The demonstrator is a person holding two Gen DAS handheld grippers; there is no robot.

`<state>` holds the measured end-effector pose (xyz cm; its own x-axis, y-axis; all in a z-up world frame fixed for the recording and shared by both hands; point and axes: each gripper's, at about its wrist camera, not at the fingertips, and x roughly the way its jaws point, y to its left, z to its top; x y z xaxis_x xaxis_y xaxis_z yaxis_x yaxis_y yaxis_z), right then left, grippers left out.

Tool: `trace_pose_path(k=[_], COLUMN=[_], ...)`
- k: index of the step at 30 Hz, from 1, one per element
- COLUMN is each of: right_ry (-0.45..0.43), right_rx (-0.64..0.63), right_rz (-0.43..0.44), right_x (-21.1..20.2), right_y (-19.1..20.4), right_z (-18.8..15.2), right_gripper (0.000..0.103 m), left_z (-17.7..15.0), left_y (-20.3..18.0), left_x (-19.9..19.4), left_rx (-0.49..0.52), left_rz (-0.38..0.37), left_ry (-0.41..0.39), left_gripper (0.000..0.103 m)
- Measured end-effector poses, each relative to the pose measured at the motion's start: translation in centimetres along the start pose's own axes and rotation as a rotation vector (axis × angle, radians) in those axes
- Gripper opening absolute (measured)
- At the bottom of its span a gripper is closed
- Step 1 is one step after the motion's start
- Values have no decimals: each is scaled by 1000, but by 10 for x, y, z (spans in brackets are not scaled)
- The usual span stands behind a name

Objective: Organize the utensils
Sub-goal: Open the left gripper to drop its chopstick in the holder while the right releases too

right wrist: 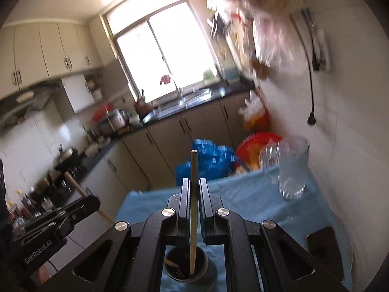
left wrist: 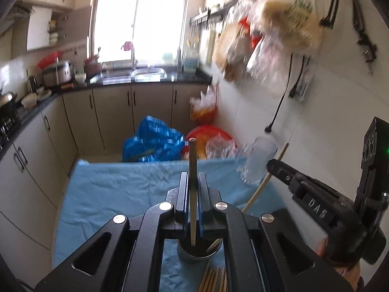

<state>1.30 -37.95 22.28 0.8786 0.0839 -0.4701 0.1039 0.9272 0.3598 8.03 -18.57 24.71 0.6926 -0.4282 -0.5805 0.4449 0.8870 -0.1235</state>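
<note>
Each gripper is clamped on 1 thin wooden chopstick: the left gripper holds its chopstick upright between closed jaws, and the right gripper holds the other chopstick the same way. Both lower tips reach into the dark round metal holder on the blue cloth. To do this step well, each stick should probably be lowered straight and released only when the tip is deep inside. More chopsticks lie just beside the holder.
</note>
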Motion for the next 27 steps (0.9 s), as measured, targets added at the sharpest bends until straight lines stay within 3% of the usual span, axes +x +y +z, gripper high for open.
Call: trace_pose_path(k=[4, 7, 9, 11, 13, 14, 21, 27], right_ry=[96, 131, 138, 142, 133, 121, 97, 106], right_rx=[-5, 13, 27, 34, 38, 37, 23, 9], right_rz=[-14, -8, -7, -11, -9, -12, -13, -11], right_x=[37, 54, 59, 63, 63, 61, 28, -23], right_y=[-9, -19, -24, -25, -27, -28, -22, -22], right_z=[-22, -29, -31, -31, -31, -31, -27, -43], right_gripper=[7, 7, 8, 18, 52, 54, 55, 61], left_z=[-13, -17, -17, -18, -18, -18, -22, -54], left_y=[6, 11, 14, 17, 19, 19, 31, 46], left_x=[33, 39, 39, 36, 32, 29, -10, -66], left_rx=[-12, -19, -22, -35, -41, -42, -92, -98], left_rz=[8, 23, 25, 27, 35, 35, 30, 50], left_ry=[67, 70, 69, 62, 49, 46, 18, -30], left_gripper=[6, 7, 14, 28, 33, 33, 40, 49])
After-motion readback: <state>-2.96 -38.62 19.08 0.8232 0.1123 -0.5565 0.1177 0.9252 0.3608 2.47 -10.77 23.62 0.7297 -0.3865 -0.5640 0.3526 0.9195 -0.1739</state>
